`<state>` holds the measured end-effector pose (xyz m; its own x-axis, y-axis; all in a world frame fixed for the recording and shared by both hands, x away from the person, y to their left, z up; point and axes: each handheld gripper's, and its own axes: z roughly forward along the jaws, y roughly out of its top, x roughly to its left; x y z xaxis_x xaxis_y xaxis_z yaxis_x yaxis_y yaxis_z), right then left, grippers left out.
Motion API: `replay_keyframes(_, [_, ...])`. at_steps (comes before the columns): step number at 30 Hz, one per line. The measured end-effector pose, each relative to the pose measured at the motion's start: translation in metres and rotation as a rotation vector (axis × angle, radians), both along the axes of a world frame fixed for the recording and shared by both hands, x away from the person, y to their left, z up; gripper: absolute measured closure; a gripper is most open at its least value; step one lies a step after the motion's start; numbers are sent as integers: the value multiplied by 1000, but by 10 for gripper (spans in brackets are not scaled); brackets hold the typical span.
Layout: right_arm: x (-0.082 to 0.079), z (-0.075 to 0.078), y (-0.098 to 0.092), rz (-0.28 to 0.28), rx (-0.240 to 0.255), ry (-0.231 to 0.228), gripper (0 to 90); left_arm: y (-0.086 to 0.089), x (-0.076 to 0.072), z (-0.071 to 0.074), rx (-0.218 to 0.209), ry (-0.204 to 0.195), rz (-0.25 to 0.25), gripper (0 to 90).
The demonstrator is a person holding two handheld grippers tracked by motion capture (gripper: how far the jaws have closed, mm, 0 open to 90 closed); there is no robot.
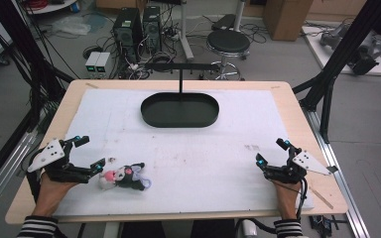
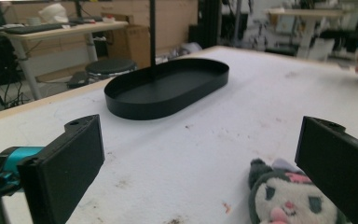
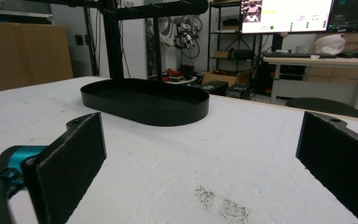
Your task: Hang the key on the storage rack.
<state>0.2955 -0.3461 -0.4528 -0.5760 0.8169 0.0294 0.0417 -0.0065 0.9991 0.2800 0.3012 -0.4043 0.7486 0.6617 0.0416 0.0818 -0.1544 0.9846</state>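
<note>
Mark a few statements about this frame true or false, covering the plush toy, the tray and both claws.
1. The plush toy lies inside the black oval tray. False: it lies on the white mat, near the left claw.
2. The left claw is open. True.
3. The right claw holds the toy. False: it is open and holds nothing.
4. A thin post with a crossbar rises from the tray. True.

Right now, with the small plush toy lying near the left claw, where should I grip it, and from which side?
Grip the plush toy across its soft head, coming in low from its left, where the open left claw already sits. It lies flat on the white mat, face toward that claw, so the jaws can probably close on both sides.
</note>
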Motion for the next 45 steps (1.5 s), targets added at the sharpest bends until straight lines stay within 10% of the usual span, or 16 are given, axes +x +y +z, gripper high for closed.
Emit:
replay_keyframes(8, [0,0,0,-1,0,0,5,-4,8,24,139,9,-149,17])
replay_keyframes(17, [0,0,0,-3,1,-1,5,-18,13,44,326,130,-309,17])
replay_keyframes(35, [0,0,0,-3,4,-1,5,-32,23,31,559,219,-399,29])
replay_keyframes(45, [0,0,0,-7,6,2,5,-38,25,23,616,289,-418,30])
